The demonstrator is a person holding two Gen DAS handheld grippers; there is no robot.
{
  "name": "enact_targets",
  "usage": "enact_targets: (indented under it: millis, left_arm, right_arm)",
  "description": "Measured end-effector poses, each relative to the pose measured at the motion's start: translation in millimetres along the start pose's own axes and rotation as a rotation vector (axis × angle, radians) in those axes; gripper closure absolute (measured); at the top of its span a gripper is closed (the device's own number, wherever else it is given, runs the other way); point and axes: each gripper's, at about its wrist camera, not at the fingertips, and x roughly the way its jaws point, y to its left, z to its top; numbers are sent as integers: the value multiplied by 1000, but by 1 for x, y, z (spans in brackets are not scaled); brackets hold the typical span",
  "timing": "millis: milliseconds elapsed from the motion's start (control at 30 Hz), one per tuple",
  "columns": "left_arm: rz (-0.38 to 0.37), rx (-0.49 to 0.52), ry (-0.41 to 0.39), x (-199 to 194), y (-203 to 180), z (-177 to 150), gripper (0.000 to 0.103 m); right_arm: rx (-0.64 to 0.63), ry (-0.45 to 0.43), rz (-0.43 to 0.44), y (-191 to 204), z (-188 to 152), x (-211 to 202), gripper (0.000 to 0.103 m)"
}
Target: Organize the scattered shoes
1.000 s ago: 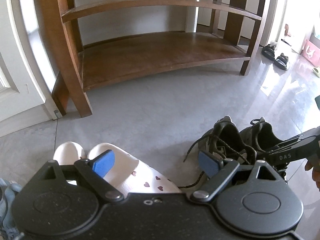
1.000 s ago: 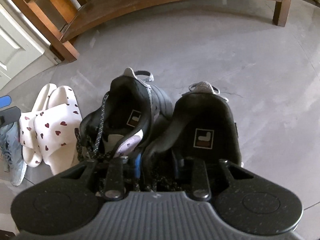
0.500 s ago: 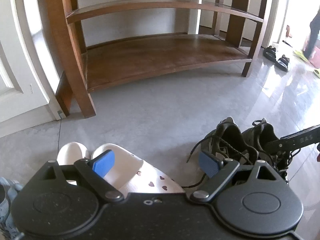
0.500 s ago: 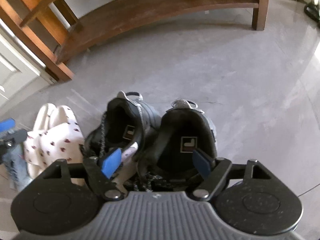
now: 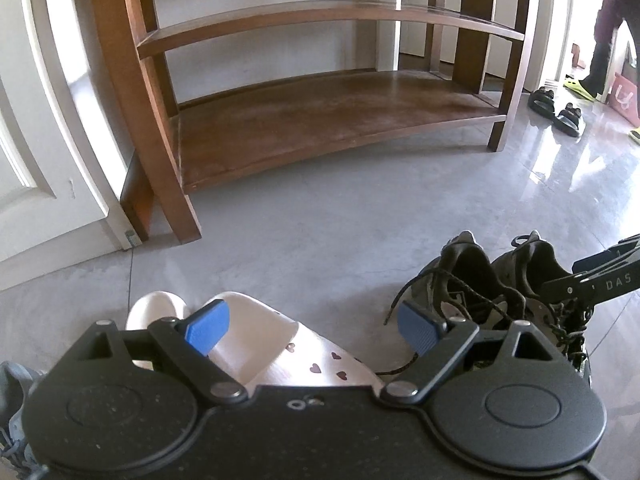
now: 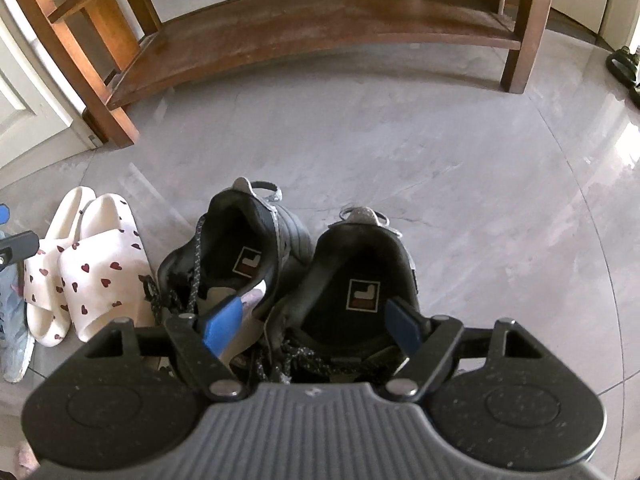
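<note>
Two black lace-up sneakers (image 6: 240, 256) (image 6: 360, 276) stand side by side on the grey floor, heels toward the rack; the left wrist view shows them (image 5: 472, 276) at the right. My right gripper (image 6: 312, 320) hovers open just above their tongues, one blue pad over each shoe, pressing on nothing. A pair of white slippers with red hearts (image 5: 256, 344) lies under my left gripper (image 5: 314, 326), which is open and holds nothing. The same slippers (image 6: 96, 276) lie left of the sneakers. The wooden shoe rack (image 5: 320, 120) stands ahead with bare shelves.
A light blue sneaker (image 6: 14, 320) lies at the far left beside the slippers. Black sandals (image 5: 556, 108) sit on the floor right of the rack, where a person (image 5: 608, 20) stands in a doorway. A white door (image 5: 24, 140) is left of the rack.
My right gripper's jaws, shut together on the inner collars of the two black sneakers, have opened wide and let go. A person has come into view at the far right. My left gripper stayed put.
</note>
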Motion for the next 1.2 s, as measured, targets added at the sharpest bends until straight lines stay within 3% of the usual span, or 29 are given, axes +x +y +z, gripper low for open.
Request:
enact_targets:
  millis: [1200]
  left_arm:
    - [-9, 21, -24, -8, 1, 0, 11]
  right_arm:
    - [-18, -25, -45, 11, -2, -16, 21]
